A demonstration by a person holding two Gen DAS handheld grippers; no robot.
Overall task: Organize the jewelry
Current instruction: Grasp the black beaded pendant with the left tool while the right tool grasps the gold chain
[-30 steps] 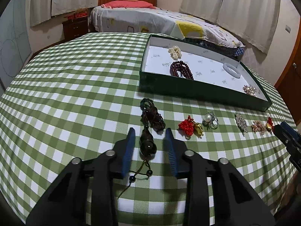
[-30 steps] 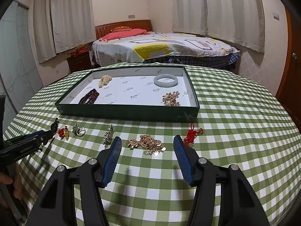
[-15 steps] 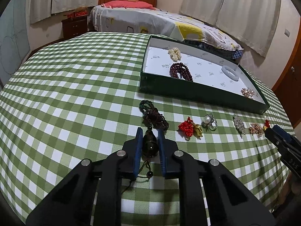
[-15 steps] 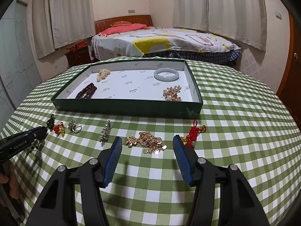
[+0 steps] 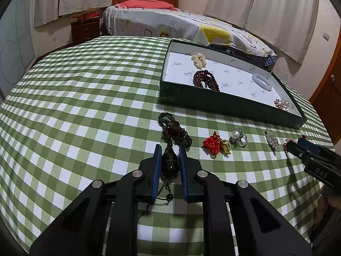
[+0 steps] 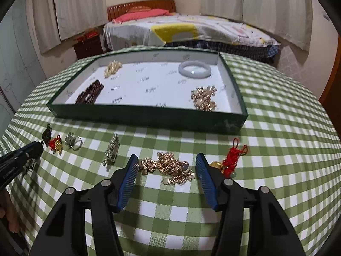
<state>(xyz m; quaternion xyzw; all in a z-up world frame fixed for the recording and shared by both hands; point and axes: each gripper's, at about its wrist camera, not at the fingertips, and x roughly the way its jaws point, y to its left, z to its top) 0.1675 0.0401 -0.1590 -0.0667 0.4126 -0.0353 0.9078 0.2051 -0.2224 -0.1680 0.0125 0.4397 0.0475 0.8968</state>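
Note:
My left gripper point(image 5: 169, 149) is shut on the dark bead pendant point(image 5: 169, 164) of a dark corded necklace point(image 5: 174, 130) lying on the checked tablecloth. My right gripper point(image 6: 166, 163) is open, its blue pads either side of a gold chain bracelet point(image 6: 168, 167). A green tray point(image 6: 149, 115) with a white lining holds a dark red bead bracelet point(image 5: 205, 80), a pearl cluster point(image 5: 198, 59), a pale jade bangle point(image 6: 195, 70) and a gold-pink cluster point(image 6: 203, 98).
In a row before the tray lie a red-and-gold knot charm point(image 5: 216, 143), a pearl ring point(image 5: 238, 136), a crystal brooch point(image 6: 111, 149) and a red knot pendant point(image 6: 233, 157). The round table's edge curves close in front. A bed stands behind.
My left gripper closed on the dark bead pendant. My right gripper moved forward and lower, so the gold bracelet now lies between its open pads.

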